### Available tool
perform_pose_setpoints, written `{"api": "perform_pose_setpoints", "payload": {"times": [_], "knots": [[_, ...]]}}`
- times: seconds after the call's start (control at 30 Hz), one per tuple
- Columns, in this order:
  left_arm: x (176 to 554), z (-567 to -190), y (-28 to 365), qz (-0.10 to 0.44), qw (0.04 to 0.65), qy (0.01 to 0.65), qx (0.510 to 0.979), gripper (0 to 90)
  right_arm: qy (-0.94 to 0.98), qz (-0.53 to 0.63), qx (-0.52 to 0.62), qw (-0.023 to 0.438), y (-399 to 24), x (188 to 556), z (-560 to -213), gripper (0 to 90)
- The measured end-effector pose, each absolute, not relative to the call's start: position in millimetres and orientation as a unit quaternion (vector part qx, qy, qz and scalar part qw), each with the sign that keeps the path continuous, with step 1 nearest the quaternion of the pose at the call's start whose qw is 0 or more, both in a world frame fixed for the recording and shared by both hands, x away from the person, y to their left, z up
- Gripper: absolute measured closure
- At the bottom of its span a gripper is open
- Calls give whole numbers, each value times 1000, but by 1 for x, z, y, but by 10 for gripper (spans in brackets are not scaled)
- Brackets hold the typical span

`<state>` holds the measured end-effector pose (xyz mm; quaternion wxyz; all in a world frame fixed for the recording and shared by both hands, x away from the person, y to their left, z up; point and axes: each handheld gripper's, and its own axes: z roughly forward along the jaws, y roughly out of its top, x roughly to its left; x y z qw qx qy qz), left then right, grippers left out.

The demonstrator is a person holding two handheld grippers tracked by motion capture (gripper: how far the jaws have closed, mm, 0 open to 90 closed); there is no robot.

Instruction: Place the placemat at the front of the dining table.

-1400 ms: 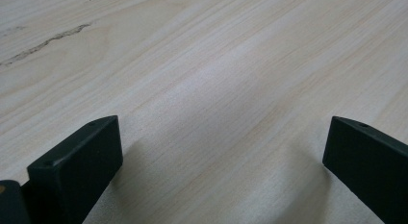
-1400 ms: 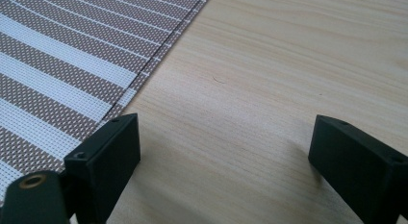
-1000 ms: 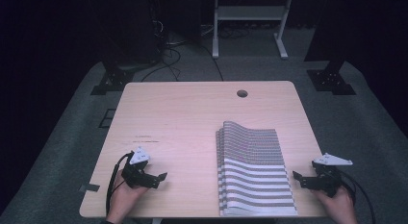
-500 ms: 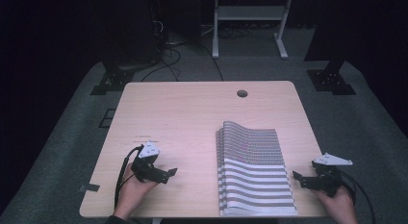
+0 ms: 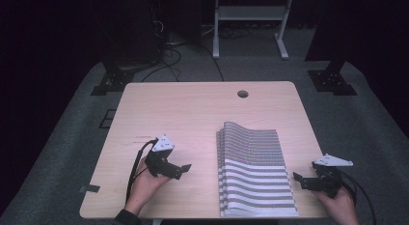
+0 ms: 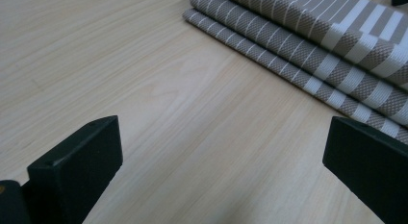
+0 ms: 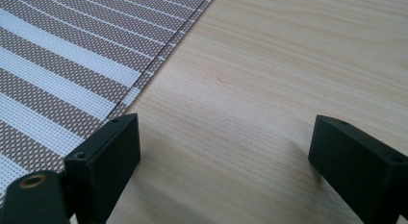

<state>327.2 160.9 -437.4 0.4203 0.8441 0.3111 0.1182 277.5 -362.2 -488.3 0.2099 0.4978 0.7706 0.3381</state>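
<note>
- The folded striped cloth (image 5: 255, 174) lies in the lower right of the high view; its near end reaches the bottom edge of the table (image 5: 193, 114) and runs close to the bottom of the frame, so I cannot make out how that end finishes.
- In my left gripper view the cloth (image 6: 327, 36) fills the upper right corner and is cut off by the top and right edges. I count three stacked folded edges there; the layers above them run out of the frame.
- In my right gripper view the cloth (image 7: 72, 65) covers the upper left, cut by the left and top edges, and its hemmed edge passes behind my near jaw.
- My left gripper (image 5: 183, 169), lower left of centre in the high view, is released: its two black jaws stand wide apart over bare wood, holding nothing, with the cloth near to its right.
- My right gripper (image 5: 298, 179), at the lower right, is also released, jaws wide apart and holding nothing, just beside the cloth's right edge.
- My right hand (image 5: 340, 205) is partly cut off by the bottom of the frame; my left hand (image 5: 144, 184) shows down to the sleeve.
- Counted: one cloth, two grippers, one table, one round hole (image 5: 242, 94) near its far edge.
- The dark background at the top of the high view is hard to read: a pale frame (image 5: 248, 22) and loose cables (image 5: 169, 56) on the floor.
- I can read no writing or label anywhere.
</note>
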Motion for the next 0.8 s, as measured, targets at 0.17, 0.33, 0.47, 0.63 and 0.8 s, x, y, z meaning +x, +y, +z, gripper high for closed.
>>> {"api": "perform_pose_setpoints", "payload": {"times": [0.17, 0.33, 0.47, 0.63, 0.8], "knots": [[329, -433, 151, 115, 427, 303, 844, 0, 772, 338, 497, 209, -362, 278, -488, 95], [331, -431, 142, 112, 428, 295, 847, 0, 772, 338, 497, 209, -362, 278, -488, 95], [334, -429, 134, 110, 431, 290, 847, 0, 772, 338, 496, 209, -362, 278, -488, 95], [335, -427, 122, 105, 438, 280, 848, 0, 772, 338, 496, 209, -362, 278, -488, 95], [337, -428, 109, 97, 438, 272, 852, 0, 772, 338, 496, 209, -362, 278, -488, 95]]}}
